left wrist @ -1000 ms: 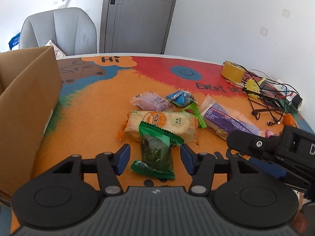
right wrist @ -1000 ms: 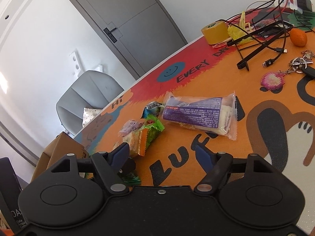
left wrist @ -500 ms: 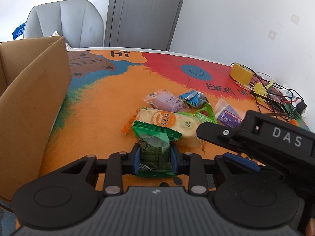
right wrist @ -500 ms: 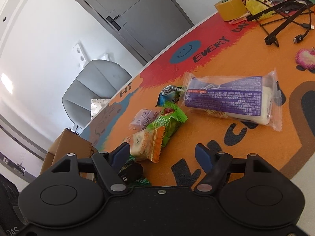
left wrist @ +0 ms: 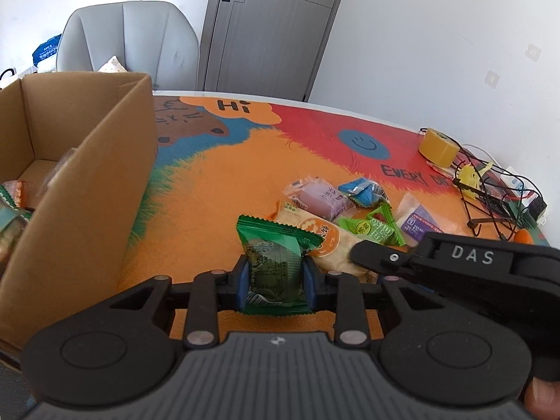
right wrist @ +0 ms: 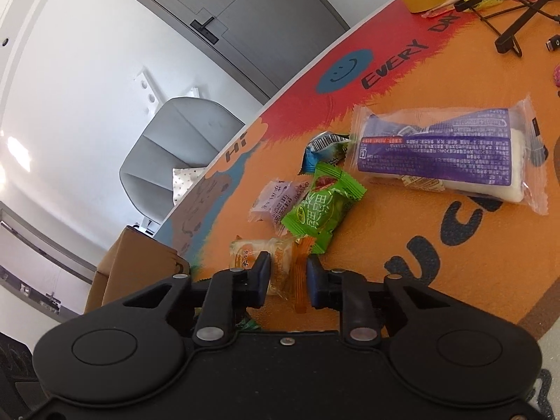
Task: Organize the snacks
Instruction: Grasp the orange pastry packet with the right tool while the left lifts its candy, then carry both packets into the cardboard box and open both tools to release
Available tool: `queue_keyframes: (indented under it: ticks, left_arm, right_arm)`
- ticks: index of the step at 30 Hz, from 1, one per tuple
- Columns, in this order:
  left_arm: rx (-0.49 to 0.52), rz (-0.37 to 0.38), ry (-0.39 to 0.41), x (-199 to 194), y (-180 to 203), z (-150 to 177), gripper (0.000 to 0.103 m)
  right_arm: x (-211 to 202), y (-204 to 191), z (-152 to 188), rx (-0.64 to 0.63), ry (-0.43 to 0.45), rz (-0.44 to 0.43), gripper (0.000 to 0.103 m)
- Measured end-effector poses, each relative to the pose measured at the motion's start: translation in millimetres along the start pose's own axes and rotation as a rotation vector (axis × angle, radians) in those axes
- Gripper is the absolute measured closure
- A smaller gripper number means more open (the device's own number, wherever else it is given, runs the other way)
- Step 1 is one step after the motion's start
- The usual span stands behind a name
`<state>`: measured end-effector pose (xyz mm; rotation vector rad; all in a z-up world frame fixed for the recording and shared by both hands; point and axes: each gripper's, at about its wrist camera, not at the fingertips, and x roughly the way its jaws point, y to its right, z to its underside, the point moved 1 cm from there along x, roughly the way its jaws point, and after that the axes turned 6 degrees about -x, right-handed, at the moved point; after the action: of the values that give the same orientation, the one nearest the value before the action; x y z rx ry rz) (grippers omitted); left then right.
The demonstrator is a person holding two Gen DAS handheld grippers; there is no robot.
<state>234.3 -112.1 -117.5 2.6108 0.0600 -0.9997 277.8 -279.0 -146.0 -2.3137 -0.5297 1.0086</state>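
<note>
1. The left gripper (left wrist: 275,278) has its fingers clamped on the dark green foil snack packet (left wrist: 274,266), beside the open brown cardboard box (left wrist: 105,171).
2. The right gripper (right wrist: 287,276) pinches the orange-ended cracker pack (right wrist: 280,262); a crinkly-edge grip may slip.
3. The counter (left wrist: 210,182) wears a bright orange cartoon mat; behind stand a grey chair (left wrist: 129,38) and door (left wrist: 273,24).

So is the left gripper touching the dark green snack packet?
Touching: the left wrist view shows the left gripper pressing both sides of the dark green snack packet.
</note>
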Motion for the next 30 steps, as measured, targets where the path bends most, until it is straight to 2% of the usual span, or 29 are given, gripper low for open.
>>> queue_keyframes:
  ticks: [13, 22, 30]
  left_arm:
    - [-0.005, 0.021, 0.081, -43, -3, -5, 0.073]
    - [-0.017, 0.020, 0.164, -81, -11, -16, 0.073]
    - [-0.046, -0.002, 0.235, -114, -35, -28, 0.073]
  right_arm:
    - [-39, -15, 4, -0.039, 0.079, 0.006, 0.084]
    - [-62, -42, 2, -0.084, 0.134, -0.037, 0.084]
    - [-72, -79, 5, -0.141, 0.160, -0.089, 0.084]
